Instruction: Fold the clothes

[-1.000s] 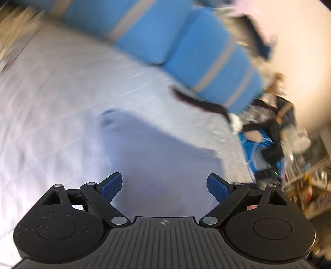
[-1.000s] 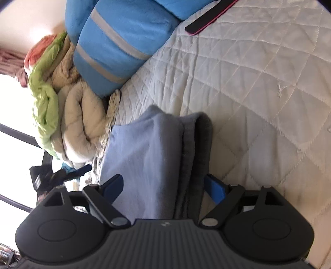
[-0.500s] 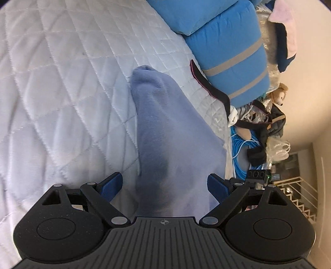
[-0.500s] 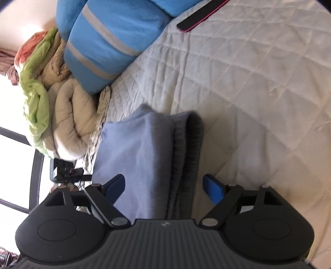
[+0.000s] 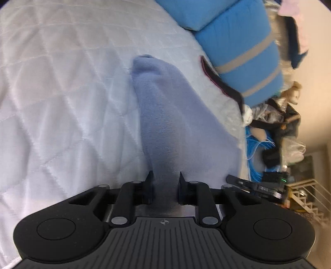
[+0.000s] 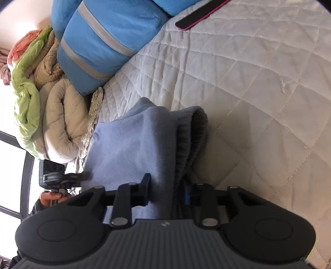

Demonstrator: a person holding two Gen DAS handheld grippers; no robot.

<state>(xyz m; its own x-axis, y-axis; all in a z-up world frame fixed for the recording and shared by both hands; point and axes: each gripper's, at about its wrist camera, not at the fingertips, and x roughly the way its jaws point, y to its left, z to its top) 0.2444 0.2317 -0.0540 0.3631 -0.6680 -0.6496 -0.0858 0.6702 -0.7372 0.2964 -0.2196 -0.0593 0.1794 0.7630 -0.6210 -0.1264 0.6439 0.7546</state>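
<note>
free: bare quilt [image 6: 258,87] right of garment [image 6: 132,144] | obstacles: blue bolsters [image 6: 103,37] at head; bedding pile [image 6: 51,115] left | black strap [image 6: 198,16] on quilt

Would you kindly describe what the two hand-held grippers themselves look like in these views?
Both look alike. The left hand-held gripper and right hand-held gripper have matte black bodies with a ribbed grey centre panel bearing a small logo, round raised discs at either side, and black linkage arms with silver pivot pins. The right one shows a blue pad inside one finger. No cables or sleeves show.
</note>
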